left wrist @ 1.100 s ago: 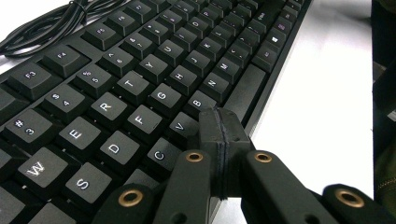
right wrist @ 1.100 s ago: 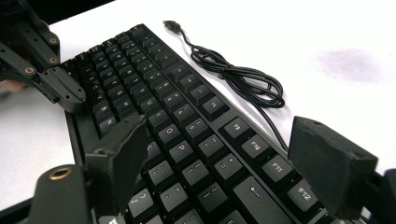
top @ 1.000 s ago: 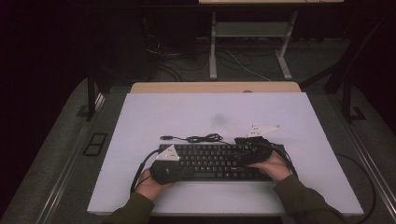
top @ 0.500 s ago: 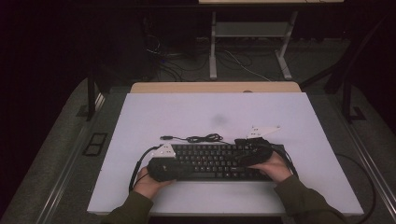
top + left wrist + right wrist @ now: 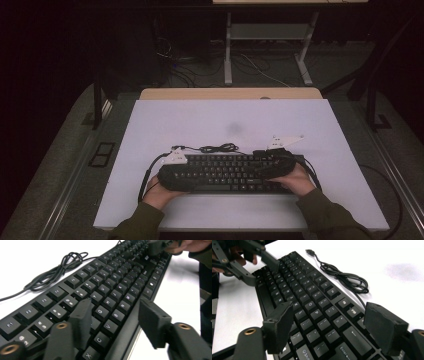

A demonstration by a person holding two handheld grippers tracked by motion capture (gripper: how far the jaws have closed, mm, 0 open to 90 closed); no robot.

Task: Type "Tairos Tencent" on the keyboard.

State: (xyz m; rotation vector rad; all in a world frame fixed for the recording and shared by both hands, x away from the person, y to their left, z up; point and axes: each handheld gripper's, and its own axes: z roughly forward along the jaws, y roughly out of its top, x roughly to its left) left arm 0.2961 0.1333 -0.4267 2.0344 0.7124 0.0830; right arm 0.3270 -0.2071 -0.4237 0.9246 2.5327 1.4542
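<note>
The left gripper [image 5: 176, 176] is hovering over the left end of the black keyboard [image 5: 227, 172], its jaws spread apart and gripping nothing; they have just been opening, and in the left gripper view one jaw is standing over the letter keys while the other is hanging out past the keyboard's near edge, above the white table [image 5: 210, 120]. The right gripper [image 5: 272, 167] is sitting over the right end, its jaws also parted with the right-hand keys lying between and below them, and they have just been closing a little; whether the pads are touching the keys is hard to tell. The keyboard is lying flat on the near part of the table, just in front of the person, with its bundled cable [image 5: 216, 148] curled on the table right behind it. Judging by this, the work in hand is handling or shifting the keyboard, with the left side just let go. To do this well, each gripper should be taking the frame edge rather than the keycaps, which can pop off or press down under the pads. Both ends should be moving together so the board is staying level, and the loose cable should be kept from snagging on the jaws.
</note>
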